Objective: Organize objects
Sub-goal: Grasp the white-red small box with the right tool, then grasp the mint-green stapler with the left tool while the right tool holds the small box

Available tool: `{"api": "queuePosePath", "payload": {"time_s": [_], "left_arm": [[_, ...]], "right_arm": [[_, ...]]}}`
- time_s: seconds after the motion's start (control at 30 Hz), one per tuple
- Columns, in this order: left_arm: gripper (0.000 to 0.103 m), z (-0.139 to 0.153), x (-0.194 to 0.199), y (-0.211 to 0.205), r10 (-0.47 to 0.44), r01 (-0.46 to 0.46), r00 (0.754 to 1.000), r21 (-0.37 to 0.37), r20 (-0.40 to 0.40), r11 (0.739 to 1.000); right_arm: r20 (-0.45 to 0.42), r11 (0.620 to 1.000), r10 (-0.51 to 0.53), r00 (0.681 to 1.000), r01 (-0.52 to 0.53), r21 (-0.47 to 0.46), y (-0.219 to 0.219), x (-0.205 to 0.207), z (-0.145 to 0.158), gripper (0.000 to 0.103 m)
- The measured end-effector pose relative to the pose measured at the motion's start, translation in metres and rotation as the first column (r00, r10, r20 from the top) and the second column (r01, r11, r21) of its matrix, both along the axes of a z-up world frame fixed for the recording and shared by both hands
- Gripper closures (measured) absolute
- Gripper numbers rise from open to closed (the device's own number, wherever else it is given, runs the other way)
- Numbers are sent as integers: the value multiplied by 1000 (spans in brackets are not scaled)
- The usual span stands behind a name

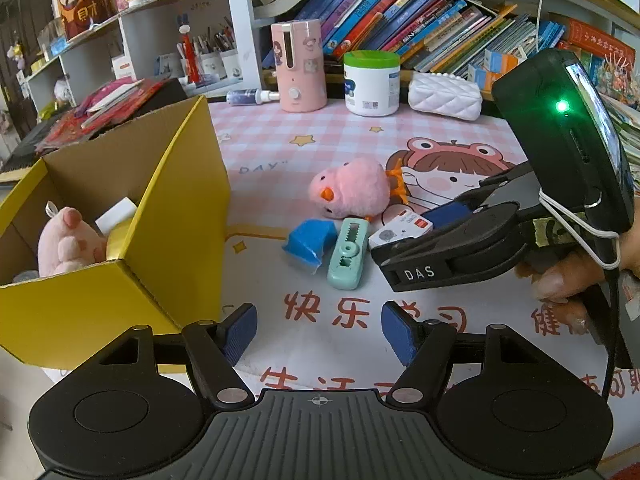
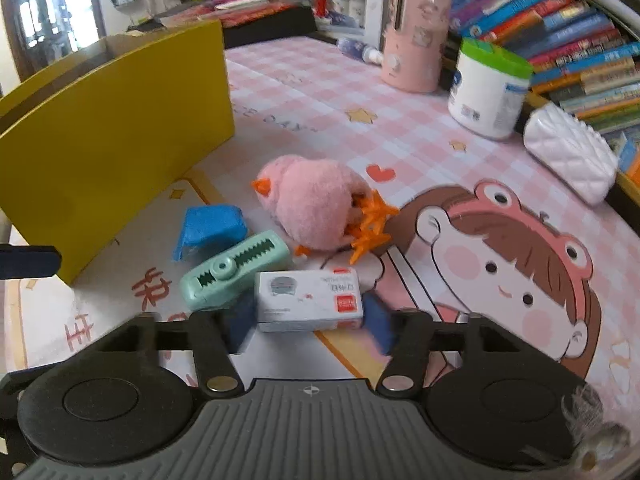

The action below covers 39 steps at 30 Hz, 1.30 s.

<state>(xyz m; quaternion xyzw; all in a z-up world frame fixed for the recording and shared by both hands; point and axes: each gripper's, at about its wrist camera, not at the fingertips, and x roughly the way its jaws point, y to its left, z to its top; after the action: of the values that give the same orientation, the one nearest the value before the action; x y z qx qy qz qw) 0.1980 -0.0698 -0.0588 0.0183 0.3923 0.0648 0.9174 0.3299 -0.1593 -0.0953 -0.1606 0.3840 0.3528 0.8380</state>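
My right gripper [image 2: 308, 330] has its blue pads on both sides of the small white box [image 2: 309, 300] on the bench [image 2: 400, 128]; I cannot tell if they press it. The mint green tool [image 2: 234, 272] lies at ten o'clock, the pink plush chick [image 2: 316, 204] at twelve. My left gripper [image 1: 319, 330] is spread and holds nothing, the yellow box [image 1: 120, 240] at ten o'clock.
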Motion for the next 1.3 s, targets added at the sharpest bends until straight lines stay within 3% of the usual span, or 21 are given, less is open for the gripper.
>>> {"api": "queuePosePath", "payload": {"time_s": [0.2,0.33,0.5,0.67,0.83,1.0,1.13,1.3], "left_arm": [[34,2,8,-2,-11,11,1000,-12,25,1000],[34,1,18,-5,-15,16,999,-14,46,1000],[35,0,39,-6,45,-46,995,7,84,999],[36,-14,67,-3,140,-141,988,12,69,990],[35,-31,84,10,198,-197,979,-39,51,980],[43,-32,83,6,139,-136,990,-96,33,986],[43,-32,71,-15,20,-20,1000,-131,-3,991],[41,-26,49,-38,-125,124,992,-130,4,984]], "right_arm": [[18,993,-109,994,108,45,-21,-6,19,52],[34,968,-237,971,233,94,-51,-15,37,52],[0,928,-350,937,347,137,-82,-33,48,52],[-15,914,-378,926,376,152,-93,-53,54,52],[18,920,-366,930,359,154,-98,-68,61,52],[12,898,-419,908,412,156,-112,-71,62,52],[2,862,-486,874,479,167,-125,-69,63,52],[11,832,-535,845,525,178,-132,-72,63,52]]}}
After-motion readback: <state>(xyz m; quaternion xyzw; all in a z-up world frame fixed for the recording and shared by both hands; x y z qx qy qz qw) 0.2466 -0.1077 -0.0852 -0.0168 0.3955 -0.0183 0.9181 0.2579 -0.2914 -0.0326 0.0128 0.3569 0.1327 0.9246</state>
